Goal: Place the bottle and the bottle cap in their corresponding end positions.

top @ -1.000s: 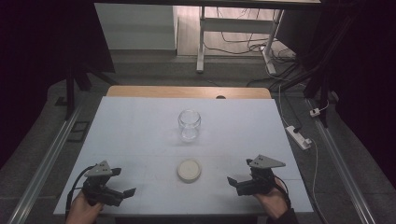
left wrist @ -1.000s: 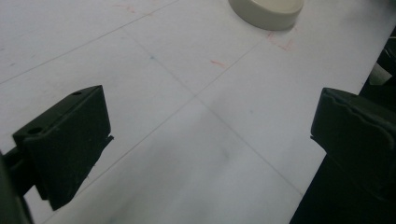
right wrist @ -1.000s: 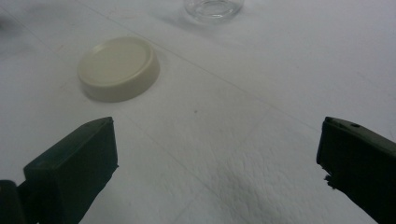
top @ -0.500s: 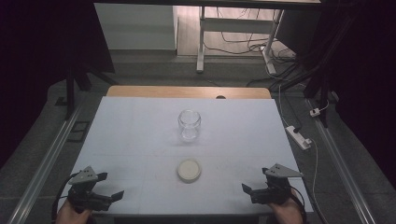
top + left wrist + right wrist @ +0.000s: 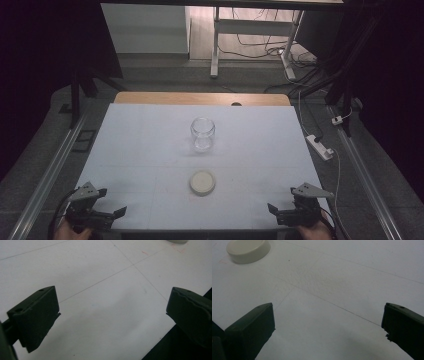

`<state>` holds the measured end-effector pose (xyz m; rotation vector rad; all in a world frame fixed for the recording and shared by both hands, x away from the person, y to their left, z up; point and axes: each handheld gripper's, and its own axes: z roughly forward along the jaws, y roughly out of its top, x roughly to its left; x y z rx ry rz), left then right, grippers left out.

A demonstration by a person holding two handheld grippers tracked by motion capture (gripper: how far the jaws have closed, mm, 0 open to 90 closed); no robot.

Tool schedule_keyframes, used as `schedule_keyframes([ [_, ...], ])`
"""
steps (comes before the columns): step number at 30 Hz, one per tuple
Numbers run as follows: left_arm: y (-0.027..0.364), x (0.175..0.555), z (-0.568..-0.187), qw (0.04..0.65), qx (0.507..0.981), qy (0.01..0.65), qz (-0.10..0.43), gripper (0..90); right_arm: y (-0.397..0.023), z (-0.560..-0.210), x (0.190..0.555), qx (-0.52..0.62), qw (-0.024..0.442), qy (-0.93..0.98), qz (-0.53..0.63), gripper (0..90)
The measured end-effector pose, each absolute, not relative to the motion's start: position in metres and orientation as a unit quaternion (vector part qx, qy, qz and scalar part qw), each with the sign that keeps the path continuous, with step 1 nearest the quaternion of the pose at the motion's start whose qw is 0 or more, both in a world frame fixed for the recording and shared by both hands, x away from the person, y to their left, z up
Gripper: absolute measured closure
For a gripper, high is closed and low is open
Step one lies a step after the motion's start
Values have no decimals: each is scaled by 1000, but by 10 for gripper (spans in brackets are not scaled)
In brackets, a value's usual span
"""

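Note:
An empty clear glass jar (image 5: 202,134) stands upright at the middle of the white table (image 5: 150,145). Its cream round lid (image 5: 202,182) lies flat on the table, nearer me than the jar. My left gripper (image 5: 114,205) is at the near left corner, open, with bare table between its jaws (image 5: 112,315). At the near right corner my right gripper (image 5: 278,209) is open too and holds nothing (image 5: 328,322). The lid (image 5: 248,250) lies ahead and to the left in the right gripper view. Both grippers are well apart from jar and lid.
The table's near edge runs just under both grippers, with dark floor beyond it (image 5: 185,350). A wooden strip (image 5: 200,98) borders the far edge. A power strip (image 5: 320,146) and cables lie on the floor at the right. Metal rails (image 5: 45,175) flank the table.
Both grippers have drawn back toward me and outward, from beside the lid to the near corners of the table. Jar and lid have not moved.

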<state>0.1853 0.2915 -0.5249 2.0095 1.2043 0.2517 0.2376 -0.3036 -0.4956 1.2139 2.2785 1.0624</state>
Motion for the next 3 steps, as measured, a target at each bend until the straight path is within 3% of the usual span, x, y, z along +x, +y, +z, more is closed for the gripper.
schedule_keyframes([
  [3, 291, 186, -525, 382, 788, 473, 97, 0, -304, -496, 239, 431, 170, 804, 373, 0],
])
